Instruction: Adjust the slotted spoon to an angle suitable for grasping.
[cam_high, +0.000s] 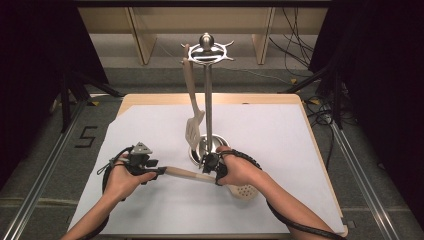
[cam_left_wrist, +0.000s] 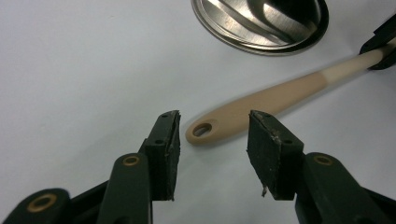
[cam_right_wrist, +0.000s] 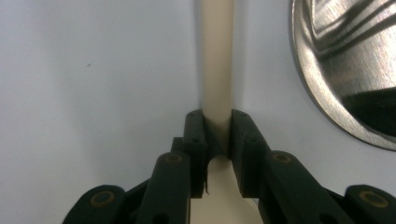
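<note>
Black jaws of the right gripper (cam_right_wrist: 217, 140) are clamping the narrow neck of a beige slotted spoon (cam_high: 200, 176), pressed tight against both sides of its handle. In the high view the right hand (cam_high: 240, 170) is covering that gripper, and the spoon's perforated bowl is poking out beyond the wrist, lying flat on the sheet. The left gripper (cam_left_wrist: 212, 140) is standing wide apart, released, with the spoon's handle end and its hanging hole lying between the two pads, touching neither. The left hand (cam_high: 122, 177) is gripping its tool at the near left of the table.

White paper (cam_high: 280, 150) is covering most of a light wooden table (cam_high: 210, 98), which is sitting on grey floor between dark curtains, with cables trailing at the far right.

Just beyond the right gripper, a steel utensil stand (cam_high: 207, 100) is rising from a round polished base, and a beige slotted turner (cam_high: 192, 107) is hanging from its top ring, its blade close to the pole.
</note>
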